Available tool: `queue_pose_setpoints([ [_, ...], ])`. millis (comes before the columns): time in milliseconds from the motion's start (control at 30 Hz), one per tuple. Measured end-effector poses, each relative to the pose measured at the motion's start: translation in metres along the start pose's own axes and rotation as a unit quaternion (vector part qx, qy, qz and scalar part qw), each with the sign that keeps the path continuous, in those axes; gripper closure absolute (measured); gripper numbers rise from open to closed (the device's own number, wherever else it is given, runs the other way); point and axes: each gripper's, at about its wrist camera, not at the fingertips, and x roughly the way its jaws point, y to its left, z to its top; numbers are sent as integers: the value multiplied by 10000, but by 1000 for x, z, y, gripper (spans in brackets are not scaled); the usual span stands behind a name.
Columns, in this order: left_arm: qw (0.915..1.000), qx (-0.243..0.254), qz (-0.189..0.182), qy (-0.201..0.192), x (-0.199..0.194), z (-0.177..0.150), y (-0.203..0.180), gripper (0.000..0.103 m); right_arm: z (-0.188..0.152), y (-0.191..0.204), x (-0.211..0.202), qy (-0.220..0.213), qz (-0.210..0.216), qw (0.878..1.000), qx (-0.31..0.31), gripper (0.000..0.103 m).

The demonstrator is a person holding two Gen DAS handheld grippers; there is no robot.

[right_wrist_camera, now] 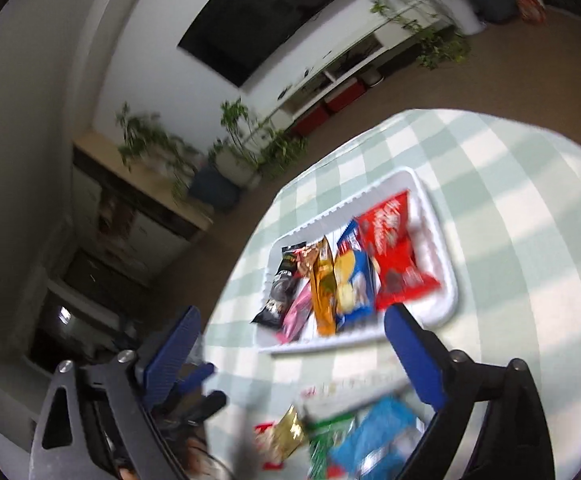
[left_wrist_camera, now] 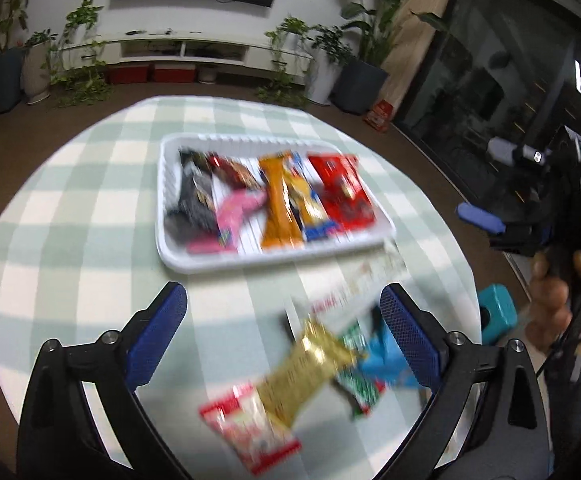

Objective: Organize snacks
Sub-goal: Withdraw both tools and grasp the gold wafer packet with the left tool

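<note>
Left gripper (left_wrist_camera: 282,332) hanging above the near part of the round checked surface (left_wrist_camera: 70,216), jaws spread wide, nothing between the blue pads (left_wrist_camera: 158,336). Right gripper (right_wrist_camera: 290,356) likewise spread wide and empty, tilted hard in its own view.

White tray (left_wrist_camera: 170,248) lying toward 12 o'clock from the left gripper, near the middle of the surface. Inside, 5 snack packets side by side: black packet (left_wrist_camera: 196,196) at the 9 o'clock end, then pink packet (left_wrist_camera: 232,216), orange packet (left_wrist_camera: 278,208), blue packet (left_wrist_camera: 316,216) partly under the orange one, and red packet (left_wrist_camera: 342,192) at the 3 o'clock end. A dark red wrapper (left_wrist_camera: 234,170) also showing behind the pink one, though too blurred to say more.

Loose heap on the cloth just at 6 o'clock from the tray, between the left gripper's fingers: red-and-white packet (left_wrist_camera: 250,428) nearest the camera, gold packet (left_wrist_camera: 302,376) overlapping it, green packet (left_wrist_camera: 356,388) and light blue packet (left_wrist_camera: 382,356) toward 3 o'clock, pale printed packet (left_wrist_camera: 354,288) closest to the tray. Same heap at 6 o'clock in the right wrist view, badly smeared.

In the left wrist view, at 3 o'clock, a hand (left_wrist_camera: 558,304) gripping the other tool's handle, with a teal block (left_wrist_camera: 496,312) beside it at the edge of the surface.
</note>
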Motion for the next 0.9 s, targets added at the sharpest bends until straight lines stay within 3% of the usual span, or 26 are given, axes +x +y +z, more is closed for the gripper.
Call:
queue_pose_setpoints([
  [200,9991,357,-132,160,-16,-43,-12,5,-51,-25,-41,-38,127,9981,594,2],
  [467,9859,1489,394,651,-4,-76,-38,5,-102,-38,-54,194,-581,9966,549,2],
  [767,9744,1957,574,944,27,-56,-38,7,-121,-38,-44,420,-574,9966,416,15],
  [900,9657,2225,526,1228,43,-43,-37,26,-124,-35,-36,505,-558,9967,306,18],
])
